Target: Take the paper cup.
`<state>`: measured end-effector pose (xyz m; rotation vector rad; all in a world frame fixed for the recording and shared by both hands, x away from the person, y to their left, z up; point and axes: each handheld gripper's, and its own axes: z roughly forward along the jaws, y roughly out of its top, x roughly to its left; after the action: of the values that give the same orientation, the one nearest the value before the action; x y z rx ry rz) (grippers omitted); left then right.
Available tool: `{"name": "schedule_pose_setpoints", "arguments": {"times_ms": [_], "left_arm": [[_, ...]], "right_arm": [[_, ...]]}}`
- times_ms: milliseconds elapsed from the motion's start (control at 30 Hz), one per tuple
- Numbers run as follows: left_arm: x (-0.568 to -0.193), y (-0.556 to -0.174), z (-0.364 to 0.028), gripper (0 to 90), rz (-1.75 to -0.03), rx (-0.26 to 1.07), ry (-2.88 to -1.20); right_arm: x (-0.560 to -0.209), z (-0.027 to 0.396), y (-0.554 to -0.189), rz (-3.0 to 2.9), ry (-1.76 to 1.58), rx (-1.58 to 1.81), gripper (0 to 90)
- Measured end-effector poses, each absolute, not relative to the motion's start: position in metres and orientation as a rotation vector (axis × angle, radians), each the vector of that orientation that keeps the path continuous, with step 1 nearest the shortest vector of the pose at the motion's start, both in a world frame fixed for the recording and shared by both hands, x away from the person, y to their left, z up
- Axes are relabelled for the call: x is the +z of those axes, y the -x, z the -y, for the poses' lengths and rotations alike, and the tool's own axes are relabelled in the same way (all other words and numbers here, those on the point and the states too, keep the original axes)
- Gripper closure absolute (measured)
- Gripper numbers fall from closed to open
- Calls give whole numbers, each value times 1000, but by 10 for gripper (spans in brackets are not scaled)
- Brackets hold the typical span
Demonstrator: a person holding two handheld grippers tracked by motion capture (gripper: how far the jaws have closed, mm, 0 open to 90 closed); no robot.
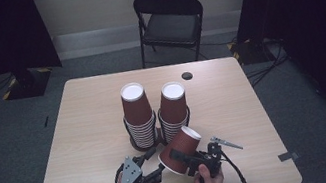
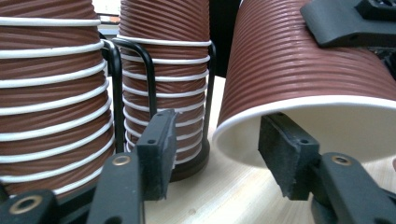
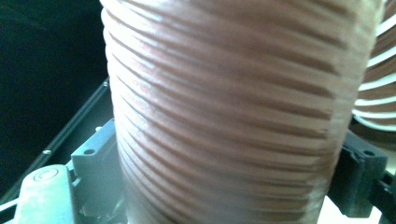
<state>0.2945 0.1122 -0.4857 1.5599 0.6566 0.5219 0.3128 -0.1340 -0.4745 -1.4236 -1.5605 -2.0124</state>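
The right gripper (image 1: 183, 160) is closed on a single ribbed brown paper cup (image 1: 181, 150), one of its fingers (image 2: 343, 21) laid across the cup's outer wall, the opposite side being pinched likewise in the right gripper view. The cup is held tilted, mouth down toward the person and base raised toward the stacks, evidently so that the open rim is presented to the other tool. The left gripper (image 1: 159, 162) stands about half open and holds nothing: one finger (image 2: 287, 154) lies just under or inside the cup's white rim (image 2: 299, 105), the other (image 2: 156, 149) outside it near the rack; whether the rim is touched cannot be told. Beyond, two stacks of inverted cups (image 1: 138, 116) (image 1: 173, 111) are kept upright in a black wire holder (image 2: 149, 70) at mid-bench (image 1: 82, 136), just beside the held cup.
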Motion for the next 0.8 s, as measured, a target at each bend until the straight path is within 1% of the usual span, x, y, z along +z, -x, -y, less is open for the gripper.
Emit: {"name": "schedule_pose_setpoints", "arguments": {"times_ms": [67,233,300,333,400,500,533,633,667,800], "left_arm": [[-486,-295,-111,498,-646,530,-1560],[-487,-295,-109,519,-631,577,-1554],[-487,-296,-108,541,-631,592,-1542],[-487,-297,-108,570,-628,595,-1545],[-489,-297,-107,577,-633,608,-1546],[-490,-298,-108,623,-640,608,-1533],[-490,-298,-108,623,-640,604,-1522],[-489,-297,-106,676,-627,612,-1515],[-489,-297,-105,676,-622,611,-1515],[-488,-297,-105,764,-623,615,-1506]], "right_arm": [[-475,132,-312,1542,1417,-2003,143],[-476,128,-308,1511,1423,-1993,143],[-477,126,-307,1495,1419,-1981,143],[-478,123,-306,1473,1412,-1967,143],[-478,122,-307,1469,1425,-1959,143],[-479,117,-308,1466,1415,-1946,143],[-479,116,-308,1478,1418,-1936,143],[-480,113,-307,1472,1413,-1921,143],[-480,112,-307,1470,1405,-1911,143],[-482,111,-308,1493,1403,-1895,141]]}}
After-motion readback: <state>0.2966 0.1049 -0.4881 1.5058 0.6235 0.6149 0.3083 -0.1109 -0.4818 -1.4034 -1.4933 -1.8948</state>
